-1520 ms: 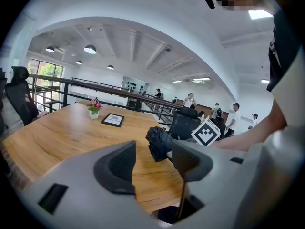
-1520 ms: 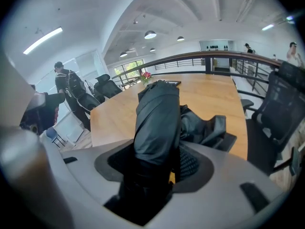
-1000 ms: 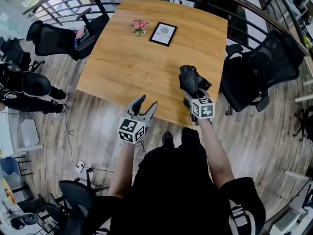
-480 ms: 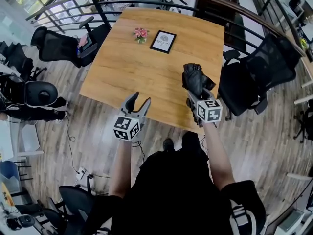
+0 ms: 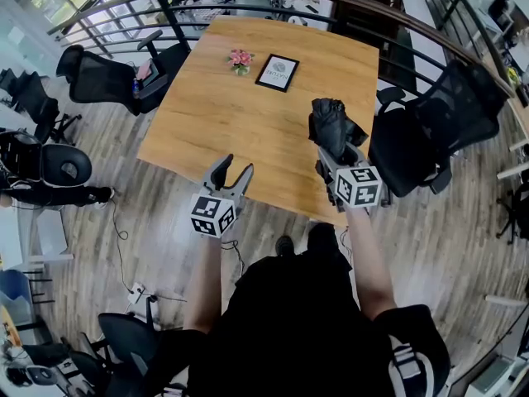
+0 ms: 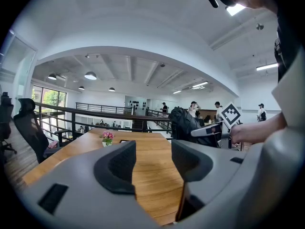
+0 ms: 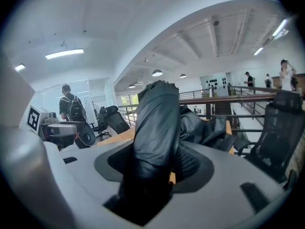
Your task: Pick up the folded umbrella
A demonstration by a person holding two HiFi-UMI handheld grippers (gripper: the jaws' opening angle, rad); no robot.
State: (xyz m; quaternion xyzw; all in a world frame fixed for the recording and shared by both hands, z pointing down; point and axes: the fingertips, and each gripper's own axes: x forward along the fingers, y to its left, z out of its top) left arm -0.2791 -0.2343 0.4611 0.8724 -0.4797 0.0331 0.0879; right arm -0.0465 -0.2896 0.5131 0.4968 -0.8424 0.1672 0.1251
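The right gripper, jaws clamped on the folded umbrella, has lifted it higher, clear of the table, so the pickup looks done, while the left gripper hangs open and empty

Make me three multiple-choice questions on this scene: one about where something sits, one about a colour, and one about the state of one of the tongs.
1. In the head view, where is the frame relative to the flowers?
A. To their right
B. To their left
C. On top of them

2. What colour is the umbrella?
A. Red
B. Black
C. Yellow

3. How are the left tongs?
A. Shut on the umbrella
B. Open and empty
C. Shut on the flowers

Answers:
1 A: the frame lies just right of the flowers on the table.
2 B: its fabric is black in every view.
3 B: the jaws stand apart with only table showing between them.
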